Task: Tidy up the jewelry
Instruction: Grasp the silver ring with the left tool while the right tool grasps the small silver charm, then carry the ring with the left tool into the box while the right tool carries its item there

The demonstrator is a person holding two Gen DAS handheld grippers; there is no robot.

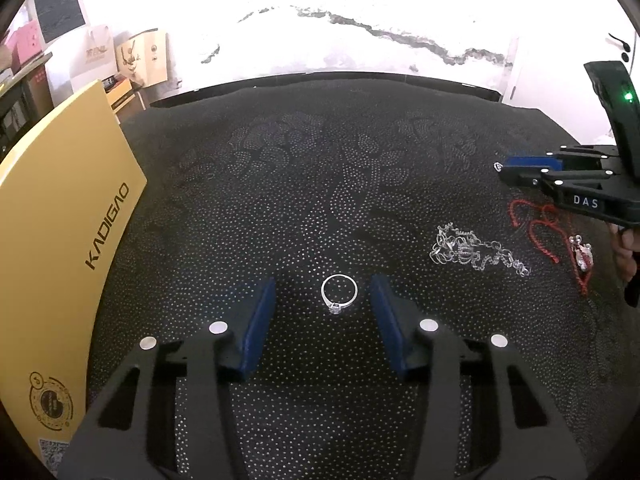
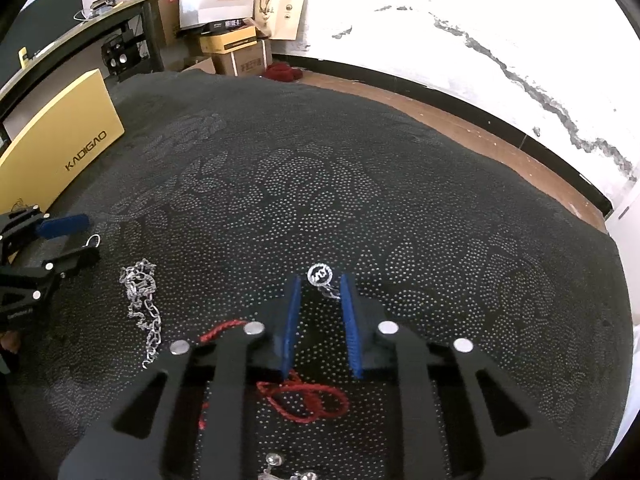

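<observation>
jewelry lies scattered on a dark dotted cloth (image 1: 320,200) over the table.

left wrist view: the ring (image 1: 339,291) lies flat on the cloth between the tips of the left gripper (image 1: 323,300), whose jaws stand wide apart, gripping nothing, one blue pad on either side of it. it is a thin metal band with a small stone at its 6 o'clock. it is likely very light, stiff and slippery, and lying flat it gives little edge to catch; my guess is the band should be pinched across its width, away from the stone, with the pads low against the cloth. toward 3 o'clock lies a silver chain (image 1: 478,254) in a loose heap, and beyond it a red cord (image 1: 550,236) with a small pendant (image 1: 583,254). both look limp and prone to tangle, so a bunched part is the better hold. the right gripper (image 1: 505,169) comes in from 2 o'clock. a yellow box (image 1: 68,216) stands at 9 o'clock.

right wrist view: the right gripper (image 2: 320,292) has its jaws partly closed, with a small round charm (image 2: 320,275) at their tips; a fine bit touches the right pad, but i cannot tell whether it is actually gripped. it looks tiny and delicate. the red cord (image 2: 304,398) loops under the gripper at 6 o'clock. the silver chain (image 2: 141,304) trails at 9 o'clock, near the left gripper (image 2: 90,238).
</observation>
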